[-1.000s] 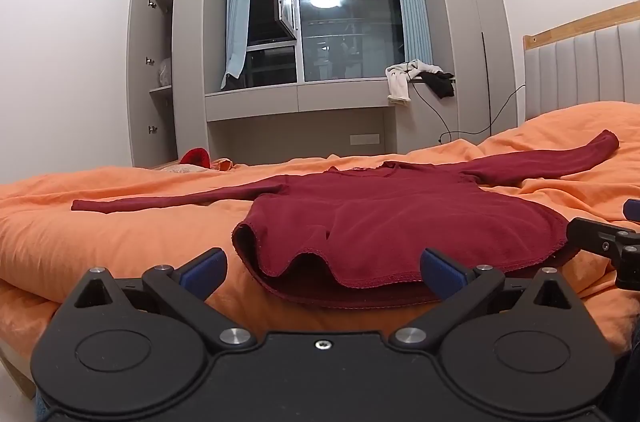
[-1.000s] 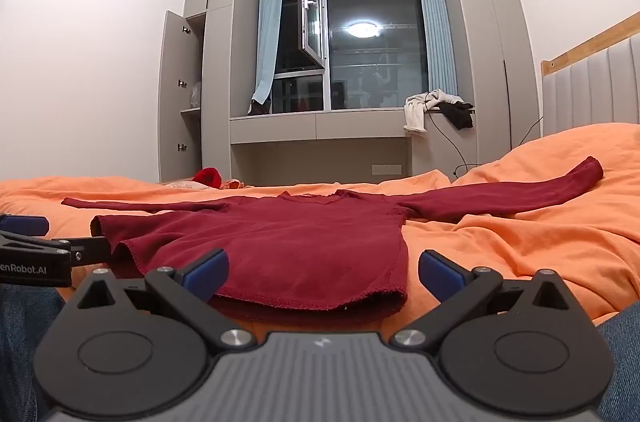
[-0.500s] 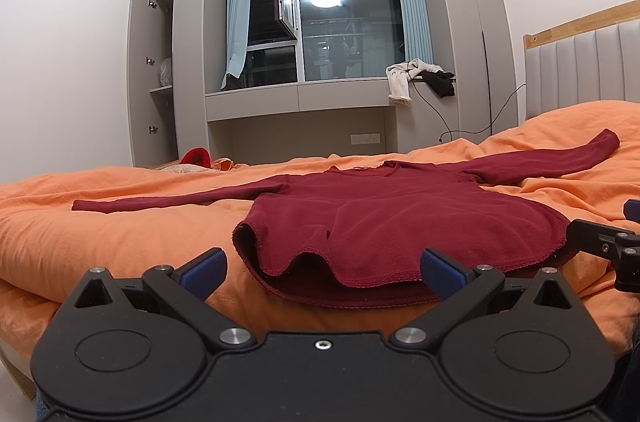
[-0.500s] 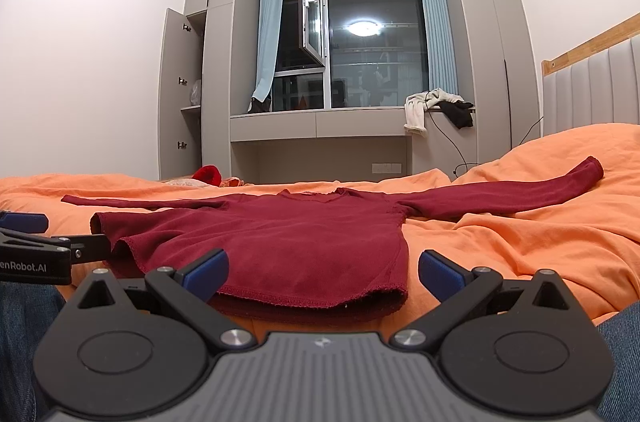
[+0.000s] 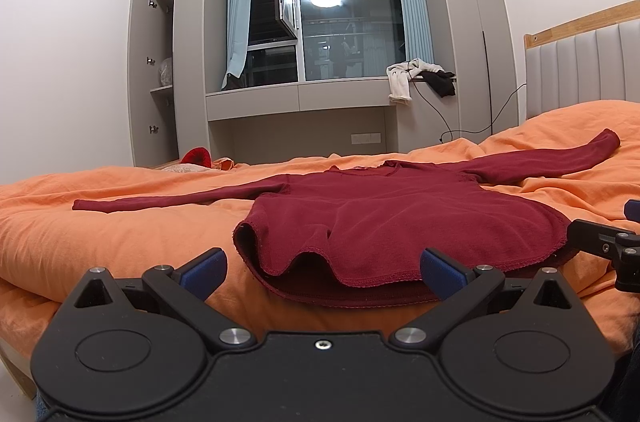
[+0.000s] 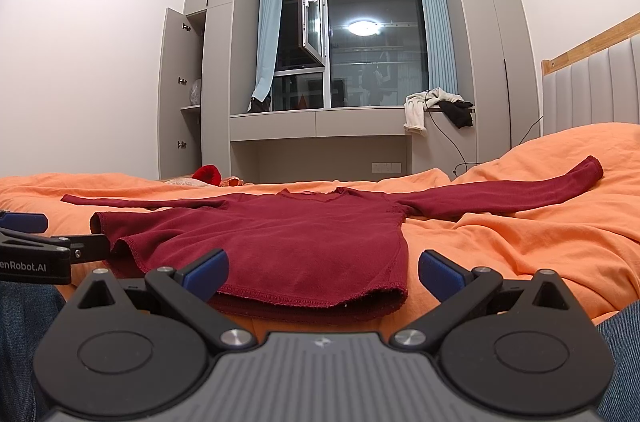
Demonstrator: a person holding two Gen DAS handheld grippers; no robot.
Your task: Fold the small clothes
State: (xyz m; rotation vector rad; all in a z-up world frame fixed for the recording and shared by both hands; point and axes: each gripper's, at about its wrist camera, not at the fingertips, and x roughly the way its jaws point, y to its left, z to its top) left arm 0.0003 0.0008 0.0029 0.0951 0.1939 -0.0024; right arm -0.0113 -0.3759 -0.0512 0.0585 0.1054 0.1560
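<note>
Lying flat just ahead of both wide-open, empty tools (image 5: 322, 268) (image 6: 323, 268), red top (image 5: 380, 218)

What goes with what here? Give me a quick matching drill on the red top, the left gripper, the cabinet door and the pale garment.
Column one:
1. dark red long-sleeved top
2. left gripper
3. cabinet door
4. pale garment

Column two:
A. draped over the window ledge
B. swung open
C. spread flat on the orange duvet
D. open, at the hem

Pairs: 1-C, 2-D, 3-B, 4-A
</note>
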